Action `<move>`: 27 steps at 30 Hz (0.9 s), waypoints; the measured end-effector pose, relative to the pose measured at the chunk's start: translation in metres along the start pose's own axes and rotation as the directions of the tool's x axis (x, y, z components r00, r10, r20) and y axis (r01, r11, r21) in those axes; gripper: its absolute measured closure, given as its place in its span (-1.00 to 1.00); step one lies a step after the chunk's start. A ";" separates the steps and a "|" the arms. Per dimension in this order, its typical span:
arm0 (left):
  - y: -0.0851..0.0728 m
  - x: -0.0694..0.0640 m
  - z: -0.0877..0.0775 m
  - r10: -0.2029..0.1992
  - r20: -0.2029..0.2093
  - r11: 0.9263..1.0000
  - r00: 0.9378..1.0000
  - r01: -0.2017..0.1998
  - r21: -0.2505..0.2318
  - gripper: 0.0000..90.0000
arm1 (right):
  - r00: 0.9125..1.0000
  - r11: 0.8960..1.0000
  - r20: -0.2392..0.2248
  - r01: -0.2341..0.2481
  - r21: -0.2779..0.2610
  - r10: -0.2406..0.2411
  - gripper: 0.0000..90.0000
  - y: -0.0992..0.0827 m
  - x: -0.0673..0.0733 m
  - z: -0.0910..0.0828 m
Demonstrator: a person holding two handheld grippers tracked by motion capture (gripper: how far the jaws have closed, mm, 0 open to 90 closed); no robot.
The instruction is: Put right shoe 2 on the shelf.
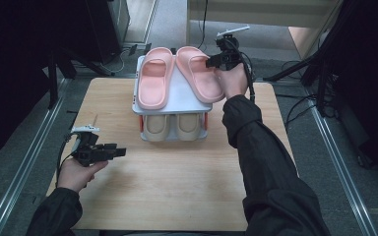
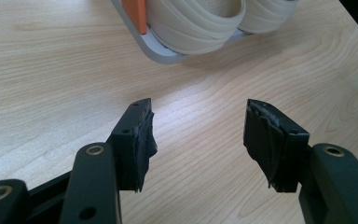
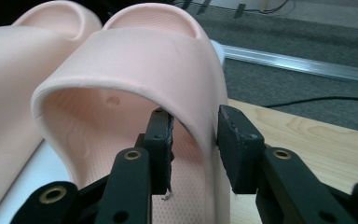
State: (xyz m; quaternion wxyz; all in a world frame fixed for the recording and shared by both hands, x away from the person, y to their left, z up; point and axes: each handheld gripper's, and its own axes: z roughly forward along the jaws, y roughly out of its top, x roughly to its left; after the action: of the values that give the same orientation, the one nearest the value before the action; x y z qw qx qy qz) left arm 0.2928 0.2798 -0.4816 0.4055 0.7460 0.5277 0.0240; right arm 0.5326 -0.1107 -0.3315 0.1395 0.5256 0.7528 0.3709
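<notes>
While I look from the high view, my right gripper (image 1: 211,63) sits at the right pink slipper (image 1: 200,73) on the white rack's (image 1: 179,96) top shelf, arm stretched forward. My left gripper (image 2: 198,135) hovers spread and empty over the table (image 2: 51,70). Right gripper view: jaws pinch the slipper's strap wall (image 3: 200,116); I'd lift straight and slowly.

Even overhead light falls on the table (image 1: 177,196), bright at the middle of the high view, while the room's edges sink into near black. Shadows are soft and short. The 2 gripper views are sharp up close, with faint glare on the wood grain (image 2: 205,98) and slight softness in the far background.
</notes>
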 end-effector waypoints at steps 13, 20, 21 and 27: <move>0.008 -0.004 0.008 0.022 0.010 1.000 1.000 -0.022 0.010 -0.05 | 0.993 0.999 -0.113 0.026 -0.023 -0.028 0.32 -0.019 0.019 -0.009; 0.018 -0.005 0.015 0.035 0.021 0.999 0.999 -0.035 0.020 -0.05 | 0.986 0.998 -0.161 0.029 -0.050 -0.037 0.35 -0.027 0.025 -0.011; 0.020 -0.005 0.016 0.034 0.023 0.999 0.999 -0.034 0.015 -0.05 | 0.985 0.998 -0.166 0.029 -0.052 -0.038 0.37 -0.028 0.026 -0.012; 0.028 -0.004 0.023 0.051 0.031 0.999 0.998 -0.051 0.015 -0.05 | 0.980 0.996 -0.197 0.024 -0.086 -0.041 0.40 -0.035 0.027 -0.015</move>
State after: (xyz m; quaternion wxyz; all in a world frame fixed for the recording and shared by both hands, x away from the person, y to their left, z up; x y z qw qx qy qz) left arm 0.3228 0.2600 -0.4772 0.4070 0.7627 0.5024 0.0186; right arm 0.4882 -0.0984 -0.3409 0.0914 0.4673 0.7555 0.4500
